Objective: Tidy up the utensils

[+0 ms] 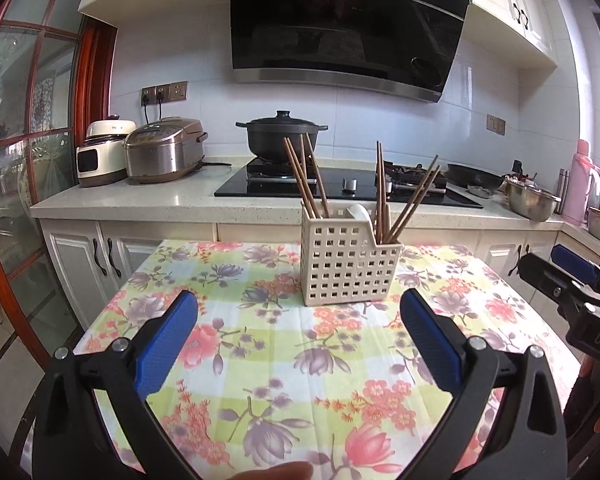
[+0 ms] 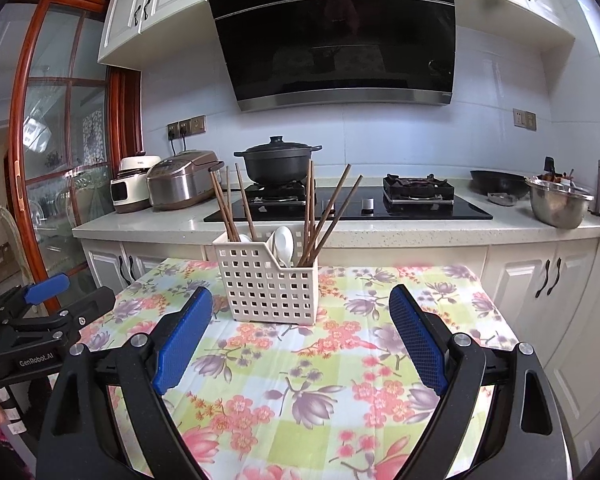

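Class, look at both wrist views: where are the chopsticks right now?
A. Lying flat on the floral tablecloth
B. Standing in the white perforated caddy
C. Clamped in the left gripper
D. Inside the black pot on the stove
B: the chopsticks stand upright in the white perforated caddy on the floral tablecloth.

Two hand-held grippers of black plastic: the left gripper point(image 1: 298, 320) and right gripper point(image 2: 300, 314) each carry blue, fine-textured pads point(image 2: 184, 342) on angled black arms fastened with silver screws point(image 2: 138, 339). White lettering reads "GenRobot.AI" on the left unit's side.
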